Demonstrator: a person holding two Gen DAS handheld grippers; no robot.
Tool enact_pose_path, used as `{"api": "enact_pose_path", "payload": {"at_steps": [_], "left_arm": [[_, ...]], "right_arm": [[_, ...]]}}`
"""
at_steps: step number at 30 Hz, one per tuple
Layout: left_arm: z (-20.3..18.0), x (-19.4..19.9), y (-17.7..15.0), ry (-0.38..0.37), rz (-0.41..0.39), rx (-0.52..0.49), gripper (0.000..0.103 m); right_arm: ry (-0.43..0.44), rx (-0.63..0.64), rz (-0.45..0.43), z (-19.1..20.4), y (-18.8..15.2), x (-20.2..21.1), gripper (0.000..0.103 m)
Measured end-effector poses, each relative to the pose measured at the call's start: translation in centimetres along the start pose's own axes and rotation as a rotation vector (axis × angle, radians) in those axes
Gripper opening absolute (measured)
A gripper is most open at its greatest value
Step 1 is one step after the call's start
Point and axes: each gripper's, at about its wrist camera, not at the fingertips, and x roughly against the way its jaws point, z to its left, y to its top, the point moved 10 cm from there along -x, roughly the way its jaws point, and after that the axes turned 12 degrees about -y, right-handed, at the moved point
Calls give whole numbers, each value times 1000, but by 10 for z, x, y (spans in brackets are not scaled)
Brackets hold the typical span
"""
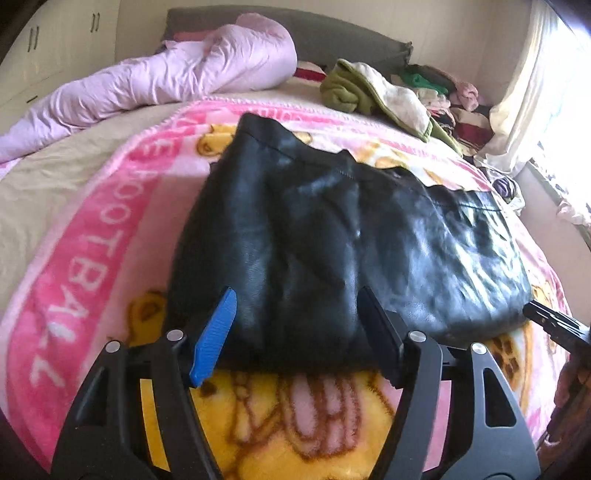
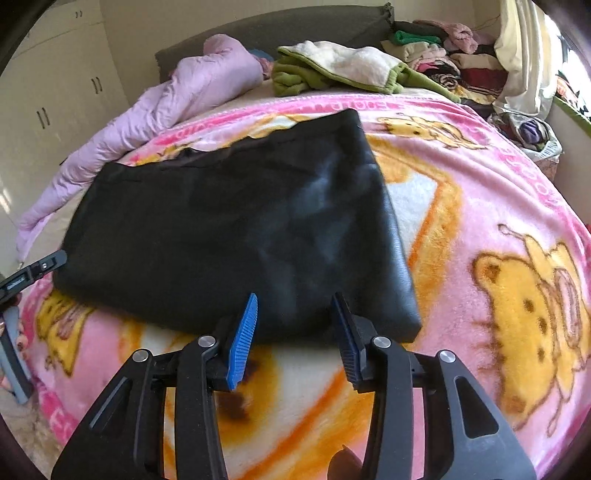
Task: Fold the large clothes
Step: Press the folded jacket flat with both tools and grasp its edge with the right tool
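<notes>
Wardrobe doors [image 2: 70,96] clearer from right

Blanket [image 1: 74,236]: pink border showing white letters "OOTBA", sideways; remaining print running too blurred for reading

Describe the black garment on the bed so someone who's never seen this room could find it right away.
Start at the pink cartoon-bear blanket covering the bed. In its middle lies the black garment, folded flat into a rough rectangle. It is the only dark, shiny, leather-like piece; the other clothes are heaped by the headboard.
</notes>
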Motion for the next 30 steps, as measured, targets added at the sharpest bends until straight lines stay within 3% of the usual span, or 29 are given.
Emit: {"api": "enact_pose_path", "payload": {"at_steps": [4, 6, 12, 17, 27, 28, 30], "left_arm": [[5, 10, 2, 41, -30, 4, 79], [10, 15, 5, 66, -52, 11, 88], [24, 24, 9, 85, -79, 49, 93], [36, 27, 9, 88, -83, 82, 93], [56, 35, 9, 89, -103, 140, 93], [59, 34, 9, 91, -101, 149, 93], [63, 32, 7, 79, -94, 170, 93]], "right_arm": [[37, 6, -34, 12, 5, 15, 49], [58, 8, -37, 20, 7, 20, 59], [90, 39, -74, 48, 18, 37, 76], [125, 50, -106, 70, 26, 50, 83], [151, 97, -130, 110, 35, 56, 83], [155, 104, -134, 113, 35, 56, 81], [162, 126, -136, 122, 36, 55, 62]]}}
